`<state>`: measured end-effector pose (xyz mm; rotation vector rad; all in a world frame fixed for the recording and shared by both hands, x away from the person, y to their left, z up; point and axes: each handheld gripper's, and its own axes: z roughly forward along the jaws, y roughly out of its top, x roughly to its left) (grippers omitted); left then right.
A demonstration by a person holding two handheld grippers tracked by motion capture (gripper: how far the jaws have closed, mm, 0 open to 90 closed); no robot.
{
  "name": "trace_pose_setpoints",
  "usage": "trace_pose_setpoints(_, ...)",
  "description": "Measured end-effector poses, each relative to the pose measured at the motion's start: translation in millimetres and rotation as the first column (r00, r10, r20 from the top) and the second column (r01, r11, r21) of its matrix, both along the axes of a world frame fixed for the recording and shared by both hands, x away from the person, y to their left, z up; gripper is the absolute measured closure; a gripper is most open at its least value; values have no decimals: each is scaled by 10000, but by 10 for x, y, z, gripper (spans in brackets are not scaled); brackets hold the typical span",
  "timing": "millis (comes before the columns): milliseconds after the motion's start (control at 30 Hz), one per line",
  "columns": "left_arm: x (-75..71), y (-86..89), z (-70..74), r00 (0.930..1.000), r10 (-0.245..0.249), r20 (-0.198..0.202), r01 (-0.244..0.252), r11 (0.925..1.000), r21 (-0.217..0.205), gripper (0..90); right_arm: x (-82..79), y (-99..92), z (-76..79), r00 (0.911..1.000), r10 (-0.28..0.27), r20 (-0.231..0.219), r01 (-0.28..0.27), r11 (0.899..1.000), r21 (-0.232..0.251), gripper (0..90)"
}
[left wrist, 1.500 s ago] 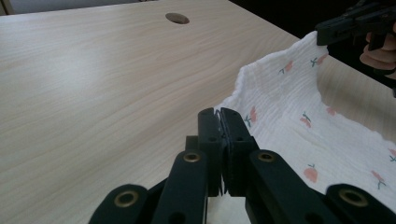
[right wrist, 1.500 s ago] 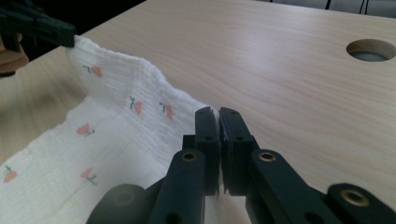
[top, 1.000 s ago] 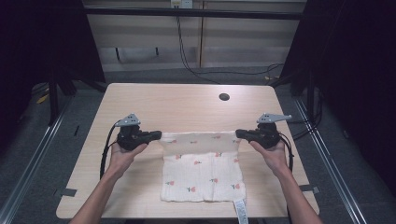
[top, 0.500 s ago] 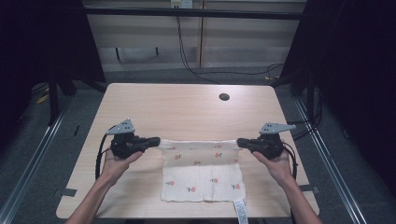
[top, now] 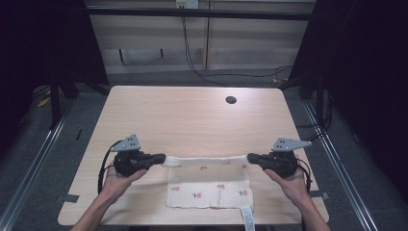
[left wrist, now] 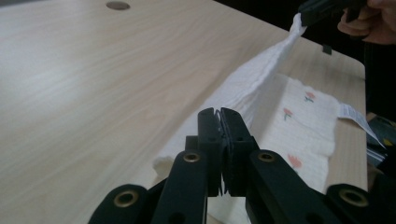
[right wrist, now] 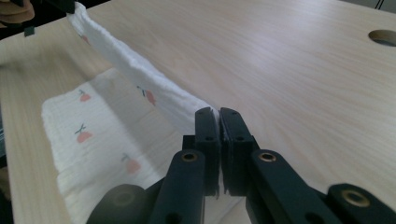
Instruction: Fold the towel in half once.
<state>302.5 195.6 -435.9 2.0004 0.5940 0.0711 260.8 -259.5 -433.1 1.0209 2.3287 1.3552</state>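
1. Over the near half of the pale wooden table, seen from the high view, a person stretches a small white cloth printed with red fruit motifs. The left gripper is clamped on the far left corner and the right gripper on the far right corner, so the far edge hangs taut between them, lifted off the wood, while the near part lies flat by the table's front edge. A care label trails from the near right corner, and a round cable hole sits well apart towards the far side.

2. Along the left gripper view, the black jaws stand pressed together on a pinch of the cloth, which rises in a soft ridge towards the right gripper in the far corner. The fabric looks light, limp and loosely woven; it sags and creases wherever it is unsupported.

3. Along the right gripper view, the jaws are likewise closed on the cloth, whose raised edge runs off to the other hand while the rest drapes onto the table. Judging by this, corners and hemmed edges give the surest hold: a grip mid-panel would likely bunch the fabric, and uneven pulling could skew any fold. Nothing fragile, little slip.
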Motion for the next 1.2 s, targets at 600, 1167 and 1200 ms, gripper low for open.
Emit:
trace_pose_setpoints(600, -273, -67, -187, 9974, -722, 65, 716, 9955, 619, 880, -366, 29, -247, 9970, 401, -668, -435, 9978, -501, 863)
trace_pose_setpoints(1167, -422, -191, -435, 9857, -1630, -429, 1677, 9739, 1529, 874, -473, 58, -466, 9836, 849, -1593, -1096, 9821, -1531, 840)
trace_pose_setpoints(1200, -431, -195, -438, 9855, -1637, -442, 1687, 9730, 1572, 873, -471, 60, -474, 9817, 901, -1675, -1156, 9820, -1495, 839)
